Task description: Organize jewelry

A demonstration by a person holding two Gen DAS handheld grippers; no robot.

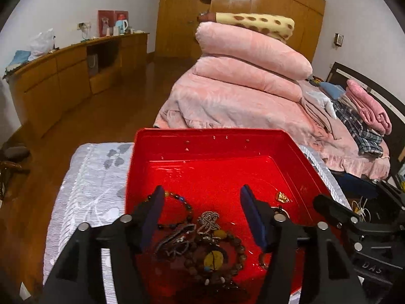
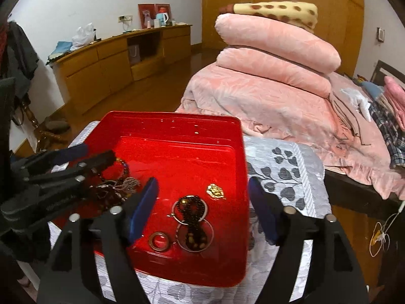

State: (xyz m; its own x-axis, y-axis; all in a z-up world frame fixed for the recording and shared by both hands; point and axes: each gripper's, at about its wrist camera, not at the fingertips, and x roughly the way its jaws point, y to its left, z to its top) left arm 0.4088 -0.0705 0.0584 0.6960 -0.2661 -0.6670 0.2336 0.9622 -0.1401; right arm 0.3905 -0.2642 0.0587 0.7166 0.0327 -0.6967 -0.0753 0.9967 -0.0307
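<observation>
Bracelets (image 1: 215, 248) tangled, left claw (image 1: 202, 215) overlapping

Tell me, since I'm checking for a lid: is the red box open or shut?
Open. The red box has no lid on it in either view, and the bead bracelets and gold pendant lie exposed on its floor.

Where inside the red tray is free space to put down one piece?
The far half of the red tray, beyond the gold pendant, is bare. The near left corner is crowded with tangled bracelets; rings fill the near right.
</observation>
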